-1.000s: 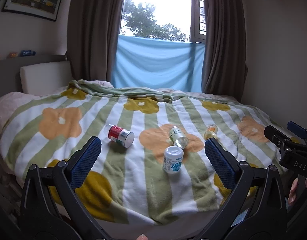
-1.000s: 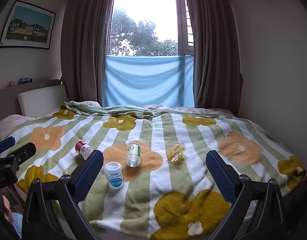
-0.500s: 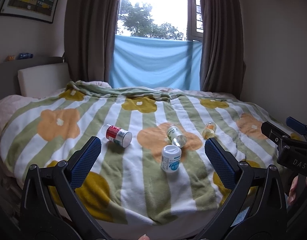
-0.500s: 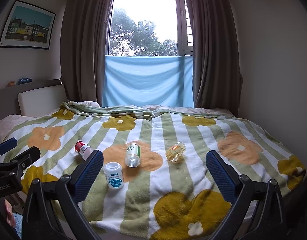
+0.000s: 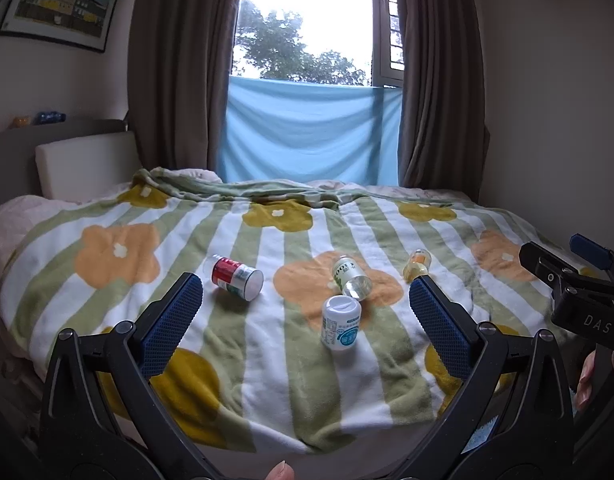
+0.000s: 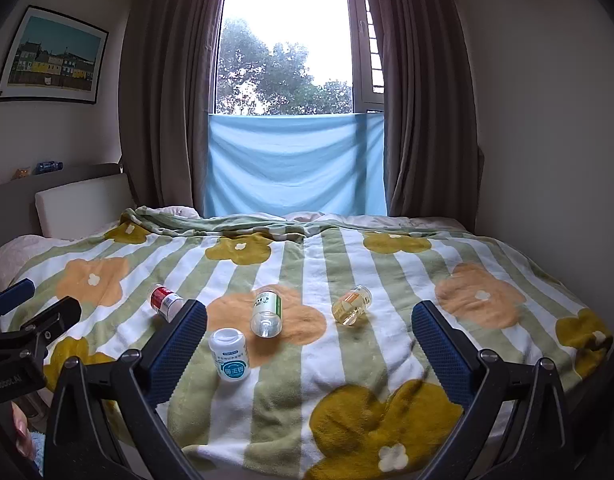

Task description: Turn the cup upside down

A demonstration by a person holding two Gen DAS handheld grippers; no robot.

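Several small containers rest on the flowered blanket. A white bottle with a blue label point(image 5: 341, 328) point(image 6: 229, 354) stands upright nearest me. Behind it, on its side, is a clear green-labelled bottle point(image 5: 350, 278) point(image 6: 267, 312). A red-and-white can point(image 5: 237, 275) point(image 6: 165, 303) lies on its side to the left. A small clear cup with yellowish content point(image 5: 416, 265) point(image 6: 352, 305) lies on its side to the right. My left gripper point(image 5: 305, 316) is open with nothing between its fingers, short of the white bottle. My right gripper point(image 6: 309, 334) is open too, and holds nothing.
The bed's striped blanket point(image 5: 267, 368) point(image 6: 367, 360) ends at a front edge close to both grippers. A headboard cushion point(image 5: 87, 160) is at the left, curtains and a window point(image 6: 287, 48) behind, a wall on the right. The right gripper's body point(image 5: 579, 292) shows at the left view's right edge.
The left gripper has tilted slightly, so the bed sits lower and straighter in its view. The right gripper's view is nearly unchanged. The objects have not moved.
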